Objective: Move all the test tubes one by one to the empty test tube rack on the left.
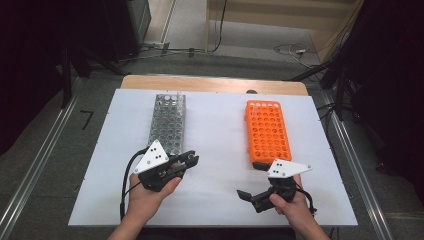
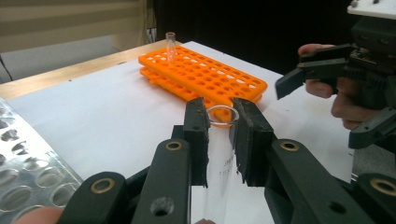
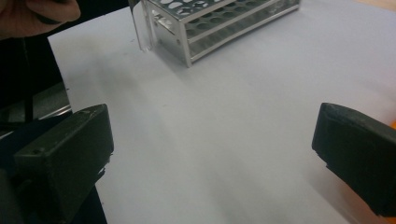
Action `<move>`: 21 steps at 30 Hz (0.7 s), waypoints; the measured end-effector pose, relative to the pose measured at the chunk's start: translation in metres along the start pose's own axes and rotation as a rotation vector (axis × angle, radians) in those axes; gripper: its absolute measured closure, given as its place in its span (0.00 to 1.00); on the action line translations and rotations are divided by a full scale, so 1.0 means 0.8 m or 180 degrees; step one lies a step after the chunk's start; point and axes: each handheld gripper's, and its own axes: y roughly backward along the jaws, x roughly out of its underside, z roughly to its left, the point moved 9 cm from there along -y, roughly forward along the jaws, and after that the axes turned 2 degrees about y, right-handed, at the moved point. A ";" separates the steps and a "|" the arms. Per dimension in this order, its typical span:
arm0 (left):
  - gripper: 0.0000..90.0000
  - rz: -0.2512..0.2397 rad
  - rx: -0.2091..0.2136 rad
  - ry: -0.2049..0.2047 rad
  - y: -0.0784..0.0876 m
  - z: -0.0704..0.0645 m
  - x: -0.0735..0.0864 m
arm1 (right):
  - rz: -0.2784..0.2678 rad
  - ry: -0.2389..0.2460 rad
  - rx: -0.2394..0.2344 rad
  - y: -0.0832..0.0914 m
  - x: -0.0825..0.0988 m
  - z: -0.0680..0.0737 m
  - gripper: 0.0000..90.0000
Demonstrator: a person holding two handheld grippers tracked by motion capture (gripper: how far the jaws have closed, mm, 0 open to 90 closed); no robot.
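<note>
While left gripper fingers clamp glass tube between them | right gripper fingers spread

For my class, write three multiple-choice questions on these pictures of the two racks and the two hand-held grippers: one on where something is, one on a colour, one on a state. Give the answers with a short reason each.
1. Where does the orange rack stand on the white table?
A. On the person's right side
B. On the person's left side
C. On top of the metal rack

2. What colour is the rack nearer the left gripper?
A. Orange
B. Silver metal
C. Blue

3. What is the state of the left gripper?
A. Wide open with nothing in it
B. Lying on the table
C. Shut on a clear glass tube

Answers: 1 A, the high view shows it ahead of the right gripper. 2 B, its perforated top is bare metal. 3 C, the left gripper view shows the tube's rim between the closed jaws.
</note>
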 end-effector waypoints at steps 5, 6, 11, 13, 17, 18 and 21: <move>0.85 -0.0017 -0.0052 0.0005 0.000 0.013 -0.009 | -0.0037 -0.0072 0.0115 0.022 0.010 -0.017 0.00; 0.85 -0.0023 -0.0062 0.0013 0.000 0.016 -0.011 | -0.0046 -0.0106 0.0139 0.027 0.013 -0.021 0.00; 0.85 -0.0052 -0.0117 0.0024 0.001 0.029 -0.020 | -0.0054 -0.0188 0.0250 0.047 0.031 -0.039 0.00; 0.85 -0.0053 -0.0147 0.0018 0.001 0.035 -0.024 | -0.0056 -0.0233 0.0304 0.055 0.038 -0.048 0.00; 0.85 -0.0077 -0.0199 0.0031 0.000 0.048 -0.035 | -0.0080 -0.0278 0.0425 0.071 0.047 -0.064 0.00; 0.85 -0.0094 -0.0207 0.0047 -0.001 0.051 -0.037 | -0.0090 -0.0280 0.0445 0.073 0.048 -0.066 0.00; 0.85 -0.0106 -0.0248 0.0069 -0.003 0.063 -0.044 | -0.0104 -0.0322 0.0526 0.079 0.051 -0.077 0.00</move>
